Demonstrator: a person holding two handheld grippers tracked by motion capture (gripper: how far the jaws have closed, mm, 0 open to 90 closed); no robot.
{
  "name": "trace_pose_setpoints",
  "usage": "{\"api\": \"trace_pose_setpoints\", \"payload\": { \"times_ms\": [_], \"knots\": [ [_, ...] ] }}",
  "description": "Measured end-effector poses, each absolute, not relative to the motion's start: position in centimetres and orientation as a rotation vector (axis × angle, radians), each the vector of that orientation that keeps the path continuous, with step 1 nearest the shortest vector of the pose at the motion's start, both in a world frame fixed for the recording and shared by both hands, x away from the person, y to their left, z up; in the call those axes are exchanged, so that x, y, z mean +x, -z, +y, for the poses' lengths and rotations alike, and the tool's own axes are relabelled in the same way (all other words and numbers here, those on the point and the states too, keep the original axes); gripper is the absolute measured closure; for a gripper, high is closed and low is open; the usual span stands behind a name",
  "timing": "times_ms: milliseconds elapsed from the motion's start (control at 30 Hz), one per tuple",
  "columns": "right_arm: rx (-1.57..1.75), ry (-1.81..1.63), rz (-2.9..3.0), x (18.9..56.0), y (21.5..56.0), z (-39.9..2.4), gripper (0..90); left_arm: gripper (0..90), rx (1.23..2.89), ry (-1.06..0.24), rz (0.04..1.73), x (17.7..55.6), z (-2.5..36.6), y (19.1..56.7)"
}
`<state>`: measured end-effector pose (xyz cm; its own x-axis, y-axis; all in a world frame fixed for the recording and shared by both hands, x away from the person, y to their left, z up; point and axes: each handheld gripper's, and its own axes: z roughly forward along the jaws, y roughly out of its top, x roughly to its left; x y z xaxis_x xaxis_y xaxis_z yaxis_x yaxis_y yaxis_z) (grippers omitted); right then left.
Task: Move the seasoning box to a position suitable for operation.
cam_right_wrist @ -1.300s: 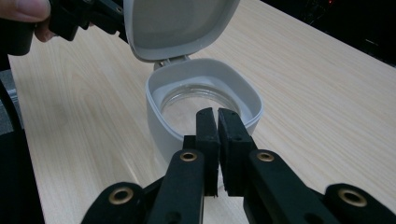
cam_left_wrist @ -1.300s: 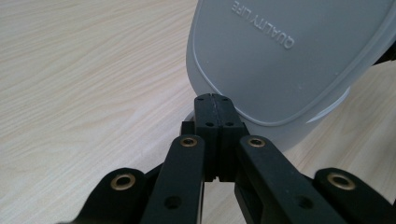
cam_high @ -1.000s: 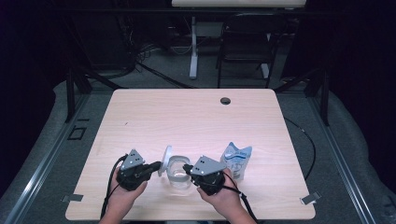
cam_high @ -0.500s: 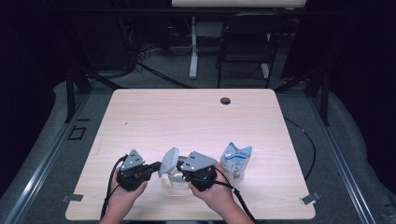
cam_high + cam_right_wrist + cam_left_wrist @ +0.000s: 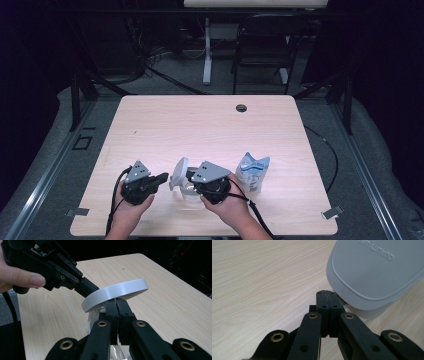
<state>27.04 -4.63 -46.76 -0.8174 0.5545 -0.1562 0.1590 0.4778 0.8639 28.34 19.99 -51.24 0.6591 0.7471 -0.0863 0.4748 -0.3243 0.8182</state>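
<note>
So the biggest thing here is the light wood table (image 5: pixel 210 130), with a small round dark hole (image 5: pixel 241 107) near its far edge. Everything in play sits bunched up at the near edge, close to the person.

Next down in size: a blue and white pouch (image 5: pixel 252 172) standing upright on the table, just to the right of the right hand, not touching anything as far as I can see.

Then the two grippers. The left gripper (image 5: pixel 161 178) points to the right toward the middle, and the right gripper (image 5: pixel 192 176) sits just beside it. Between them is a clear plastic container (image 5: pixel 187 192) resting on the table, with a grey lid (image 5: pixel 179 172) tilted up off it on edge.

Left gripper view: jaws pressed tight together, tips right at the lower edge of the lid (image 5: pixel 374 272), which has raised lettering on it. Can't tell if they're actually pinching a tab or just touching it.

Right gripper view: jaws also closed flat against each other, right under the lid's rim (image 5: pixel 117 293), with the clear container (image 5: pixel 117 351) below them. The left gripper (image 5: pixel 86 287) comes in from the upper left and meets the lid's edge.
</note>
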Motion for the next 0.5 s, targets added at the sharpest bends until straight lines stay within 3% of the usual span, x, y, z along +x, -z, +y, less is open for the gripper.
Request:
{"api": "trace_pose_setpoints", "payload": {
  "times_ms": [500],
  "knots": [
    [0.571,-1.295,2.309,26.9,46.1,-3.9,88.7,89.6,1.959,-0.399,1.008,27.9,21.7,51.6]
  ]
}}
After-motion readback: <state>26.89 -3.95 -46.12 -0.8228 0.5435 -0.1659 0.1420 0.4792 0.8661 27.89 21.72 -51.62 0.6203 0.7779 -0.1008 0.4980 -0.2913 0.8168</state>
